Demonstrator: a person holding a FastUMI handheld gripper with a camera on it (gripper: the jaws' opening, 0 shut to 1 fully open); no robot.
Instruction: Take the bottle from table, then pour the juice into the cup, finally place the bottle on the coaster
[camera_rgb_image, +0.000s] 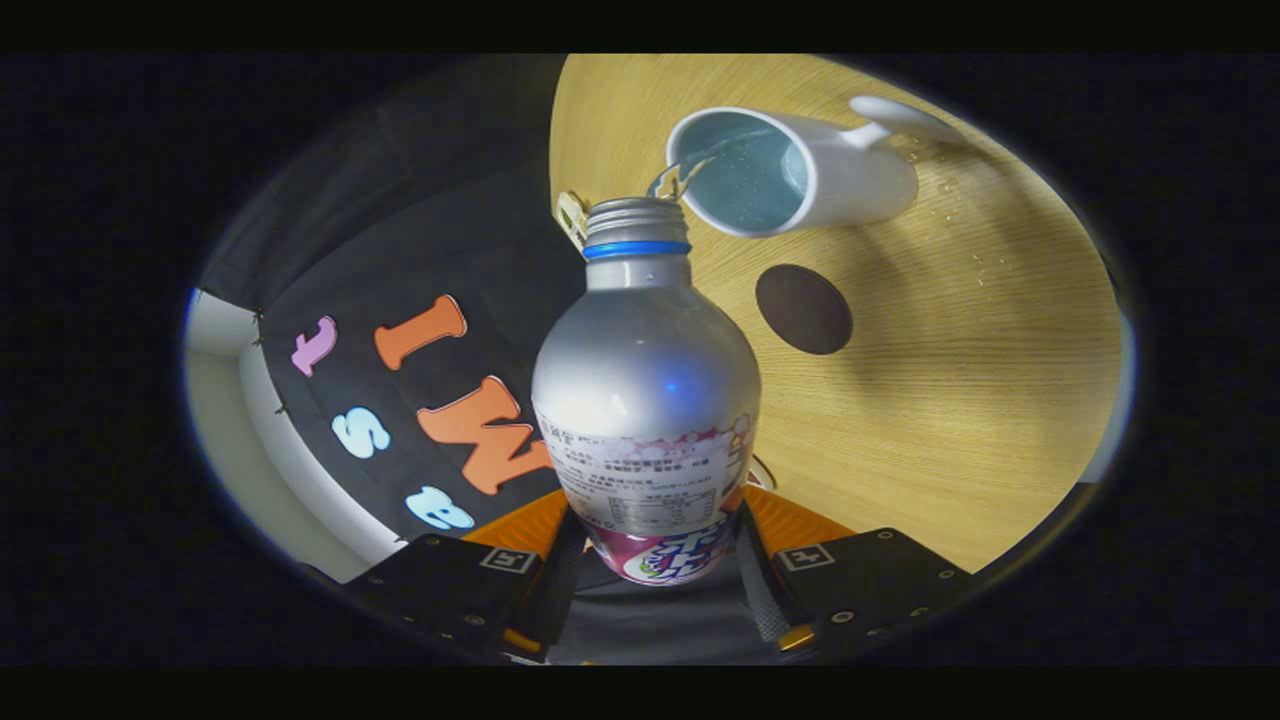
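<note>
My gripper (655, 560) is shut on a silver bottle (645, 390) with a blue neck ring and a printed label; both fingers press its lower body. The bottle is tipped over, its open mouth just at the rim of a white mug (800, 170). A thin stream of clear liquid runs from the mouth into the mug, which holds pale liquid. The mug's handle points away from the bottle. A dark round coaster (803, 309) lies on the wooden table (960, 400) between the mug and my fingers, beside the bottle's shoulder.
A few drops lie on the wood near the mug's handle. The table's edge runs behind the bottle, with the booth's black cloth wall beyond it. A small pale clip sits at that edge by the bottle's neck.
</note>
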